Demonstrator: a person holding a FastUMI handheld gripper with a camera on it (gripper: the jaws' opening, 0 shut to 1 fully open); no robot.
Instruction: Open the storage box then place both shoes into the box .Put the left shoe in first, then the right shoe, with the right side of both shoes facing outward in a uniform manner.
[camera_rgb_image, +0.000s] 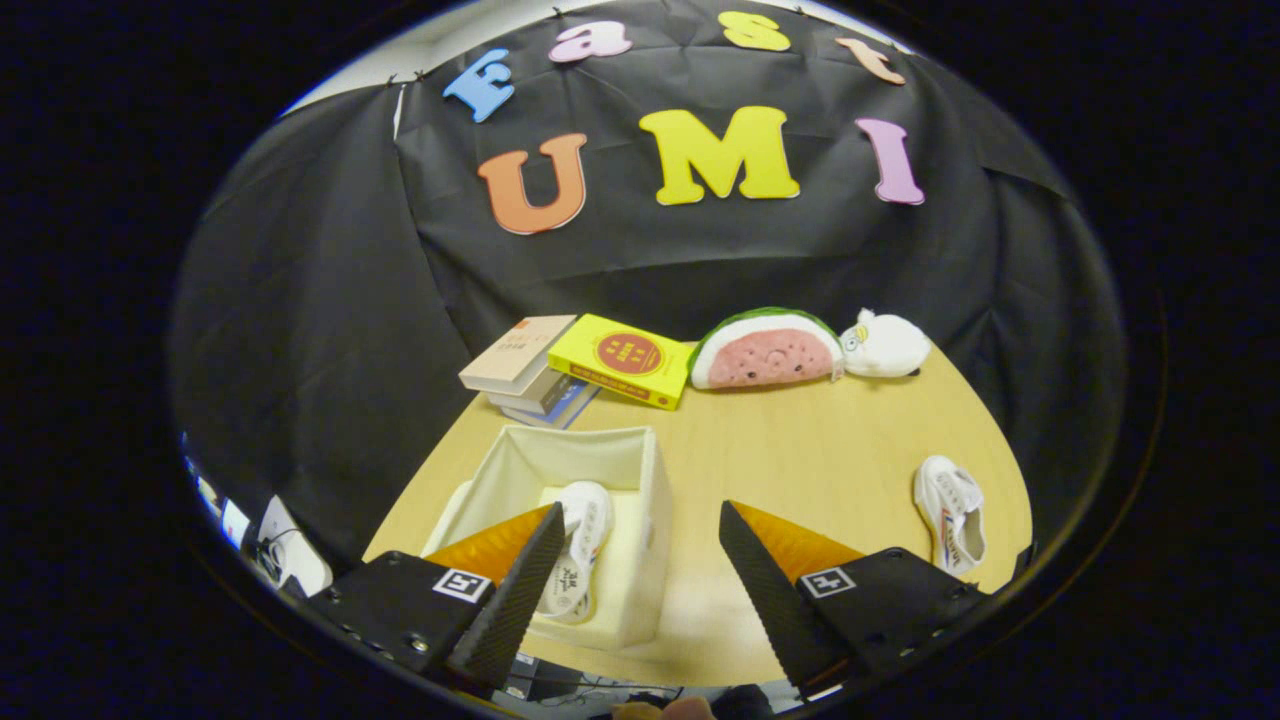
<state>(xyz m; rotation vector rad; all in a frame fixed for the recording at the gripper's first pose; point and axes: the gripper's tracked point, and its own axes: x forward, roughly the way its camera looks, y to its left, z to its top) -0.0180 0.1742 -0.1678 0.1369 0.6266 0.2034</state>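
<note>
We see a pale wooden tabletop (800, 450) against black cloth. Our gripper (640, 540) hangs with fingers spread wide, holding nothing; one white shoe (580, 545) lies in the open storage box (655, 500) just ahead, the other shoe (952, 512) off to the right.

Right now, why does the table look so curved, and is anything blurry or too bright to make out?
In the gripper view the fisheye lens bends the wooden table into a bowl shape; lighting is even with soft shadows; the yellow book and watermelon plush look sharp; the shoe in the storage box is washed out white-on-white; the open claw holds nothing.
</note>
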